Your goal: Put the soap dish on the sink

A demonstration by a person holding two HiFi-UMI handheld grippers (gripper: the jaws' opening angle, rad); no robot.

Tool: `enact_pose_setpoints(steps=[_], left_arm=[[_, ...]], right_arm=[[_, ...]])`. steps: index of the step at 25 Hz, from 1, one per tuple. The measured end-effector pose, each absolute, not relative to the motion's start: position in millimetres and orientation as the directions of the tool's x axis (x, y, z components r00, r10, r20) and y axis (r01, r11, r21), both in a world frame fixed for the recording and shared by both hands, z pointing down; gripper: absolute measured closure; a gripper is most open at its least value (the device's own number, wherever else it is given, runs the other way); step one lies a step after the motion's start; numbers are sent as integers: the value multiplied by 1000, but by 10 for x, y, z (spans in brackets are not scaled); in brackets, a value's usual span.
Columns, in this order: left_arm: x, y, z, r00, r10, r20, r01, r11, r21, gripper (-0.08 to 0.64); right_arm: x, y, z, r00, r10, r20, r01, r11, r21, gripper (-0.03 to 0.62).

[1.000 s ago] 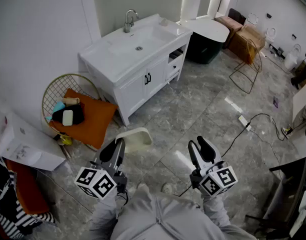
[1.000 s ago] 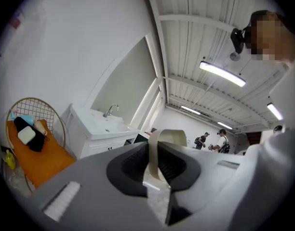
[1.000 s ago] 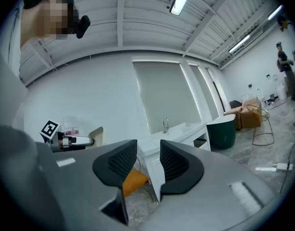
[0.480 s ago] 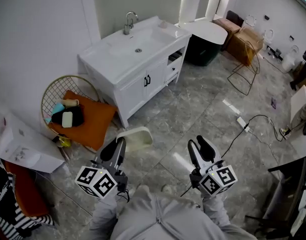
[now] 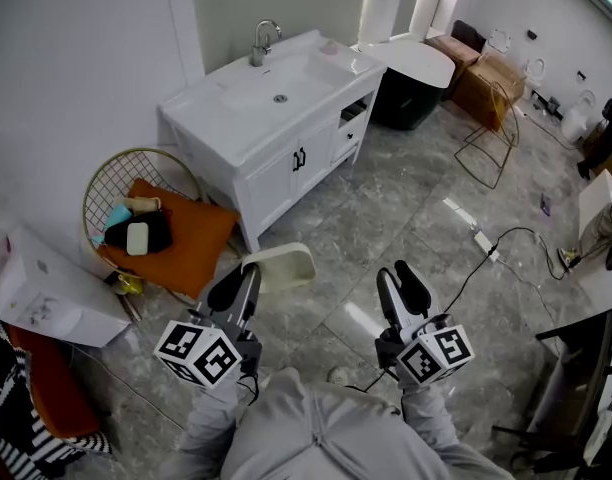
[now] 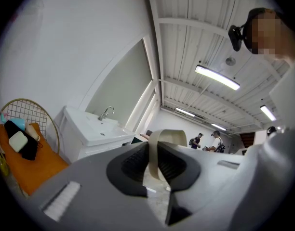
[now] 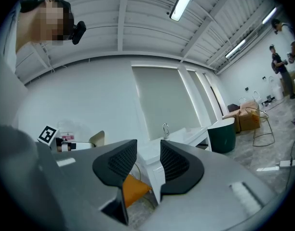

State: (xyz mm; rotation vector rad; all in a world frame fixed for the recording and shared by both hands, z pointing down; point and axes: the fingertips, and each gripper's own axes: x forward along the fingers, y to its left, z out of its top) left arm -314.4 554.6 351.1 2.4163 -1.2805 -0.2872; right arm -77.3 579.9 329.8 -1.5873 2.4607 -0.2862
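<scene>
A cream soap dish [image 5: 282,265] hangs over the grey marble floor, and my left gripper [image 5: 250,272] is shut on its edge. In the left gripper view the dish [image 6: 167,137] stands upright between the pads of the left gripper [image 6: 153,159]. The white sink [image 5: 201,108] with a chrome faucet [image 5: 261,40] tops a white cabinet ahead, well beyond both grippers. My right gripper [image 5: 395,272] is level beside the left one, open, with nothing between its fingers. The right gripper view looks past the right gripper [image 7: 148,159] to the sink [image 7: 179,135] and the dish [image 7: 97,138] off to the left.
A round wire chair [image 5: 111,168] with an orange cushion [image 5: 191,238] and small items stands left of the cabinet. A dark round bin [image 5: 408,96], a wire stool [image 5: 496,133] and boxes are at the back right. A cable and power strip [image 5: 489,243] lie on the floor.
Both grippers have shifted a little forward toward the sink cabinet, the left one carrying the soap dish with it. Neither gripper's jaws have changed.
</scene>
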Motion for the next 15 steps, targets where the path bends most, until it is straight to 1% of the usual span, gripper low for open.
enact_pose_setpoints(steps=[7, 15], left_arm=[[-3301, 5275, 3508, 596, -803, -10, -728, -546, 414, 460], [-3119, 4749, 3517, 619, -786, -6, -717, -567, 406, 460]], right_arm=[[-964, 5661, 3305, -357, -931, -73, -896, 364, -255, 460], [-779, 5219, 3279, -329, -941, -77, -909, 338, -244, 460]])
